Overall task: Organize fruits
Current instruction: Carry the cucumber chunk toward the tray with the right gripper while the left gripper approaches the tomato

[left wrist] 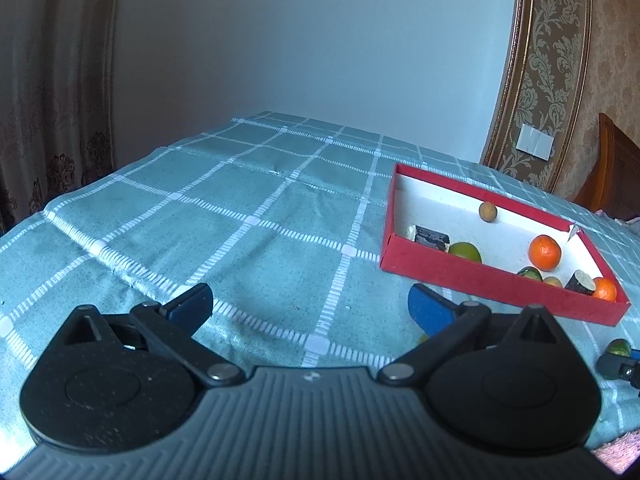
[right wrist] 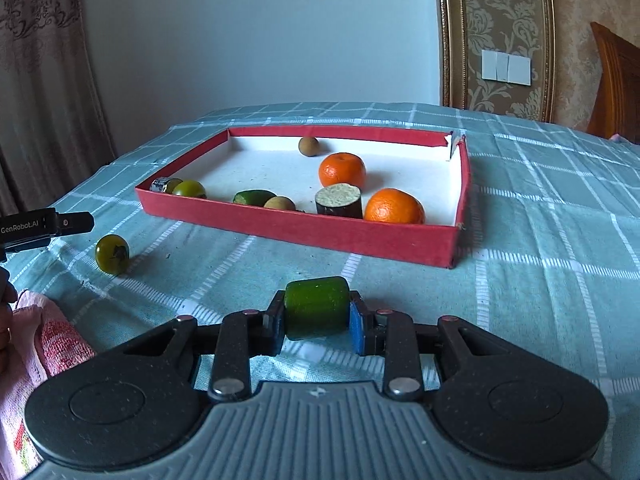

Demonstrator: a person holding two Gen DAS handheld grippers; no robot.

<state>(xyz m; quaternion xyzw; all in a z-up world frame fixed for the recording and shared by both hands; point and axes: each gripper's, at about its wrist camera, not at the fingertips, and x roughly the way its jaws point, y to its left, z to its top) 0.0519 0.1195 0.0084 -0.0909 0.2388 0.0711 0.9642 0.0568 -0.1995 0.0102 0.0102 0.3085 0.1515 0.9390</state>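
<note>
Checked teal tablecloth (right wrist: 540, 240) carries red tray (right wrist: 304, 234), green tomato (right wrist: 112, 254), pink towel (right wrist: 60, 340).

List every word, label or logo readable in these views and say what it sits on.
"GenRobot.AI": white print on the black body of the left claw, seen at the right wrist view's left edge.
Small pale mark on each claw's grey base: a symbol, not text.
No other text visible.

Black claw (right wrist: 317, 322), blue pads (right wrist: 357, 328), silver rivets
</note>
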